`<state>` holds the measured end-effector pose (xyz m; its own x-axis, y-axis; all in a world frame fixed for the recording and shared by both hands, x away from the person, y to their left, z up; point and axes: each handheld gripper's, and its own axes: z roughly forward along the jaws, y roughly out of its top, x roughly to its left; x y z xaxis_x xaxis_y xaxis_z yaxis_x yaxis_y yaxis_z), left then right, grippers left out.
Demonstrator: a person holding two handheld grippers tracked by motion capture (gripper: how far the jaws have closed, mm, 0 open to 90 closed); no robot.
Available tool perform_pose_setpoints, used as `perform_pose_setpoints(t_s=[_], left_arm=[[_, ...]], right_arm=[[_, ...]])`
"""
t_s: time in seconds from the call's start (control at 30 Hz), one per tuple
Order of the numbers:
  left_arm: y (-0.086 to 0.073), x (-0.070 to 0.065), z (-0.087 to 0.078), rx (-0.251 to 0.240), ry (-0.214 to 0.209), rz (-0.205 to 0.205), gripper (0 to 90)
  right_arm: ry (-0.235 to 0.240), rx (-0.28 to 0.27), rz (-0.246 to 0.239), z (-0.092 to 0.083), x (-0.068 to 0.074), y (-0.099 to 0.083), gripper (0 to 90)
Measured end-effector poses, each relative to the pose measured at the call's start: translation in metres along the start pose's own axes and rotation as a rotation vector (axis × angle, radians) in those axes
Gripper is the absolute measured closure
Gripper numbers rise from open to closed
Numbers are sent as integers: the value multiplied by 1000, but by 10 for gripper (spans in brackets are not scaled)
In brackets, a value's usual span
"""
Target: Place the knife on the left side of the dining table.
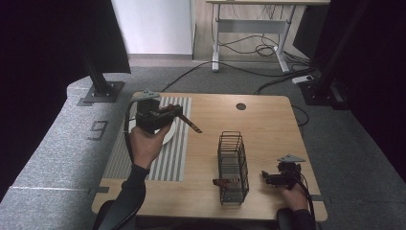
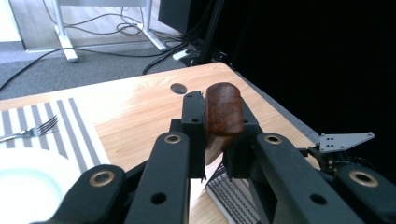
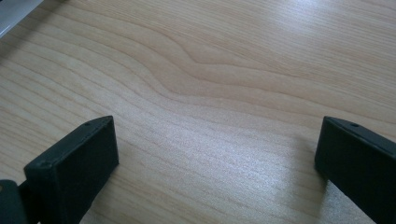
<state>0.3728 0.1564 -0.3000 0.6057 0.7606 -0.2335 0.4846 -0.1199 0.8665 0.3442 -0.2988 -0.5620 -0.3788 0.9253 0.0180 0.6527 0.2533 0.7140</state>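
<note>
Two grippers: left gripper [image 2: 215, 135] clamped on brown wooden-handled knife [image 2: 224, 114], raised left of black wire rack [image 1: 233, 167]; right gripper [image 3: 215, 163] open, right of rack.

The left tool [image 1: 178, 113] is held raised in the left hand [image 1: 143, 143], its jaws pointing sideways toward the right tool and clamped tight on a wooden-handled utensil [image 2: 224, 114]. The left forearm reaches up to it from below, in a dark sleeve. The right tool [image 1: 266, 177] sits low in the right hand [image 1: 293, 194], jaws spread wide with nothing between them, pointing toward the left tool's side.
</note>
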Motion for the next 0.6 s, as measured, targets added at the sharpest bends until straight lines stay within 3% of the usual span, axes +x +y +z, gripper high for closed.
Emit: perform_pose_setpoints(t_s=[0.6], left_arm=[[-33,34,-11,20,63,-76,800]], right_arm=[[0,-1,0,0,0,0,0]])
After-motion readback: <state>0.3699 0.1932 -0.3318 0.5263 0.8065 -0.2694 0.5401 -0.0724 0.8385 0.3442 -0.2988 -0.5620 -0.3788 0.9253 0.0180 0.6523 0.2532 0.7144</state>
